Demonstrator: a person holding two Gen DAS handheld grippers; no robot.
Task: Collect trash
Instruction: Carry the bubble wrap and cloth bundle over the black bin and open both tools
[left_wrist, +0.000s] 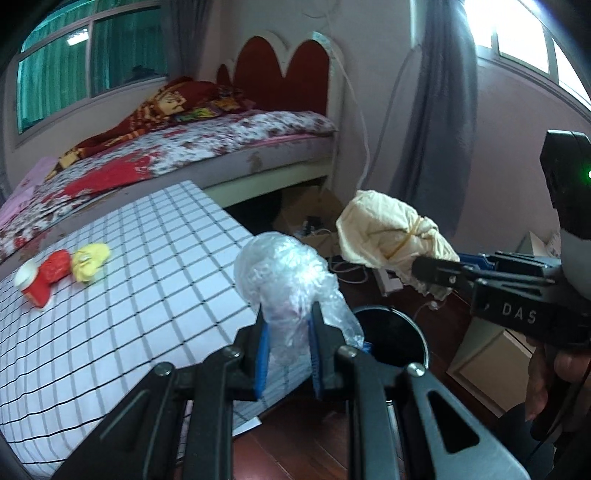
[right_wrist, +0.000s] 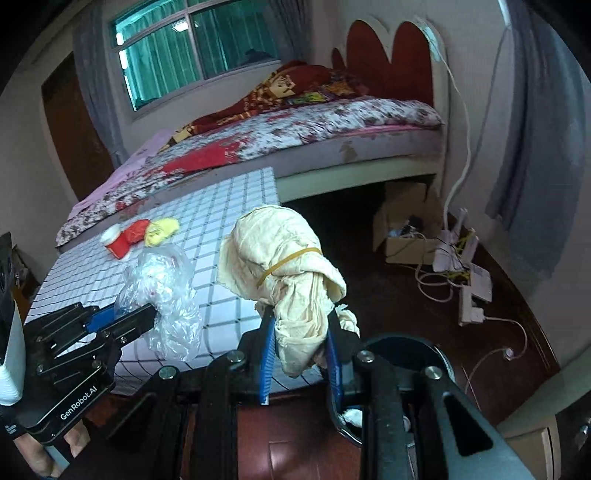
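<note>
My left gripper (left_wrist: 290, 345) is shut on a crumpled clear plastic bag (left_wrist: 291, 284), held above the table's right edge beside the black trash bin (left_wrist: 391, 332). My right gripper (right_wrist: 301, 354) is shut on a cream paper bundle tied with a rubber band (right_wrist: 280, 254), held over the floor near the bin (right_wrist: 399, 350). The bundle (left_wrist: 391, 229) and right gripper (left_wrist: 436, 275) show in the left wrist view; the plastic bag (right_wrist: 162, 291) and left gripper (right_wrist: 147, 317) show in the right wrist view. A red crushed cup (left_wrist: 44, 277) and a yellow wrapper (left_wrist: 88, 260) lie on the checked table (left_wrist: 147, 295).
A bed (left_wrist: 184, 147) with a floral cover stands behind the table. A cardboard box (right_wrist: 402, 225), power strips and cables (right_wrist: 469, 280) lie on the dark wooden floor by the wall. Grey curtains (left_wrist: 439, 110) hang at the right.
</note>
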